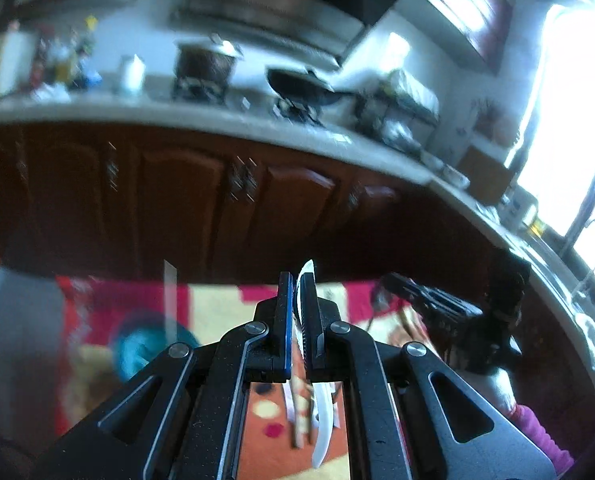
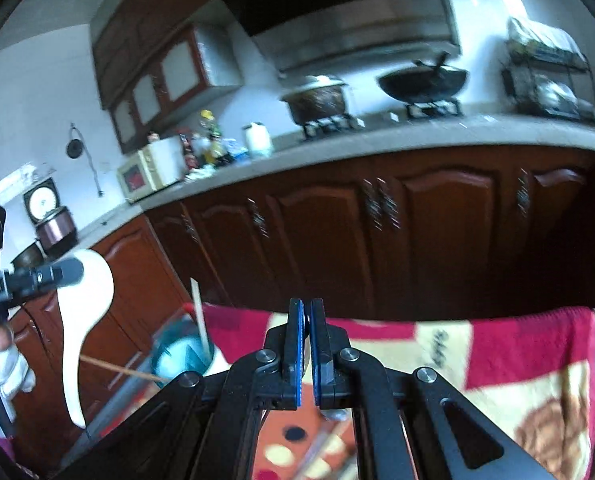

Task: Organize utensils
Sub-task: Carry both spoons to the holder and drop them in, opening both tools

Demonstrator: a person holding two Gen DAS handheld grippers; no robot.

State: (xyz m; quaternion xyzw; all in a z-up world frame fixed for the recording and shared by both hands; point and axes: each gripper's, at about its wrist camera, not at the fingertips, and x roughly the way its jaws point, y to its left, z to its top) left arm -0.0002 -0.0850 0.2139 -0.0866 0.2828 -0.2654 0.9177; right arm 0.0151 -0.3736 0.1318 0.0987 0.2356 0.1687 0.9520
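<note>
My left gripper (image 1: 297, 292) is shut on a white spoon (image 1: 322, 420); its bowl sticks up between the blue pads and its handle hangs down below them. The right wrist view shows the same white spoon (image 2: 83, 320) at the far left, held up in the air by the left gripper (image 2: 71, 272). A teal holder cup (image 2: 183, 354) stands at the patterned cloth's left edge with a pale stick (image 2: 199, 316) in it; it also shows blurred in the left wrist view (image 1: 145, 344). My right gripper (image 2: 307, 320) is shut with nothing clearly between its pads. Some utensils (image 1: 301, 412) lie on the cloth below.
A red and cream patterned cloth (image 2: 477, 352) covers the work surface. Dark wooden cabinets (image 2: 437, 232) stand behind it under a counter (image 2: 337, 140) with a pot (image 2: 317, 100) and a wok (image 2: 423, 80). The right gripper's body (image 1: 437, 304) shows at right.
</note>
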